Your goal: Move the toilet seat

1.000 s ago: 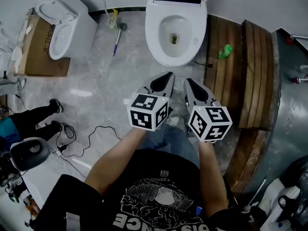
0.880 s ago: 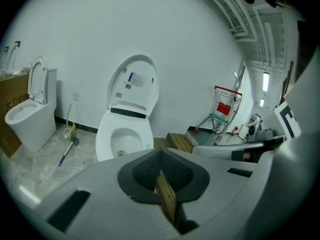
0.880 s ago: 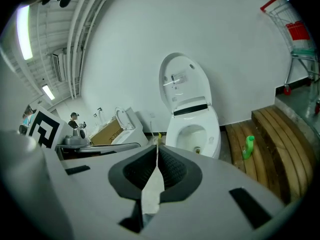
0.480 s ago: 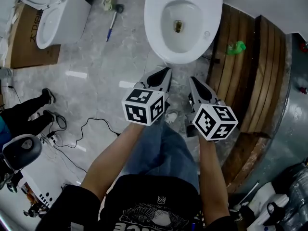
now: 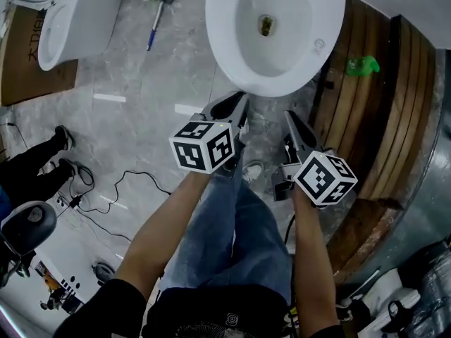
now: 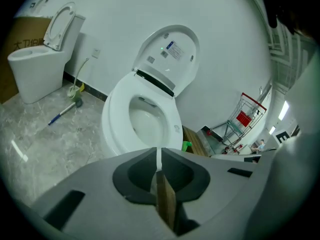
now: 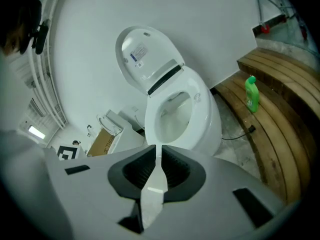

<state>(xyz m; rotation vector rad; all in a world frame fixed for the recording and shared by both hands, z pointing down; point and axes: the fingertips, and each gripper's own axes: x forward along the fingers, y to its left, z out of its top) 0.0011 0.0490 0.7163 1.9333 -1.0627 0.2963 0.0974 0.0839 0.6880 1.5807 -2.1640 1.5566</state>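
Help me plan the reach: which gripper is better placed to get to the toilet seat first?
Left, narrowly. In the head view the left gripper, shut, sits just short of the toilet seat at its front edge; the right gripper, also shut, hangs slightly further back.

Head view: overhead, steeply downward. Gripper views: low, close, facing forward. Shared by all: toilet.

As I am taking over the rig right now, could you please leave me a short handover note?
Left gripper: shut, empty, short of the bowl.
Right gripper: shut, empty, beside it.
Toilet seat: seems to lie down on the bowl; lid stands raised.
Done: nothing yet; neither gripper touches the toilet.
Left: reach in and move the seat.
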